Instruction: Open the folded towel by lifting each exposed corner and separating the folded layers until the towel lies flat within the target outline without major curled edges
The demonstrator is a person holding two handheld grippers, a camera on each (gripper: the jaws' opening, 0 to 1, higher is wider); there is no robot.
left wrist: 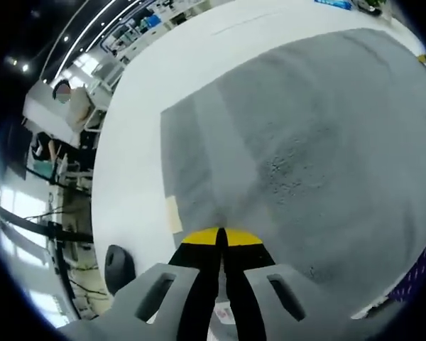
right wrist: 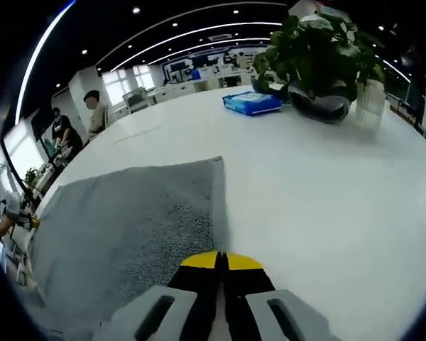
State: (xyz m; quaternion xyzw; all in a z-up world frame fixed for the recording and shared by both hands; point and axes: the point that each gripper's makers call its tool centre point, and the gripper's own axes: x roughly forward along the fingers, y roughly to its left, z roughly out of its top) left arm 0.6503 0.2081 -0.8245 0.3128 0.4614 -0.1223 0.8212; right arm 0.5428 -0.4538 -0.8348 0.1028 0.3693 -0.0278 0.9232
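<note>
1. Left gripper (left wrist: 222,238): jaws pressed together at the towel (left wrist: 298,149) edge; whether cloth is pinched, cannot tell.
2. Right gripper (right wrist: 221,261): jaws closed beside towel (right wrist: 128,220).
3. Towel spread on table (right wrist: 326,185); potted plant (right wrist: 319,50) and blue pack (right wrist: 252,103) beyond it.

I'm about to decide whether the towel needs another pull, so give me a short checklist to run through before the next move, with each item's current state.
1. Left gripper closed at the near edge of the grey towel: ok, jaws together; whether cloth is pinched between them, cannot tell.
2. Right gripper closed at the towel edge: ok, jaws together; grip on cloth, cannot tell.
3. Towel spread in one layer: ok in the left gripper view, no folded-over corner seen.
4. Edges free of curls: ok on the far edges; near edge hidden by the grippers, cannot tell.
5. Towel inside target outline: cannot tell, no outline is clear on the white table.
6. Blue pack and potted plant apart from the towel: ok.
</note>
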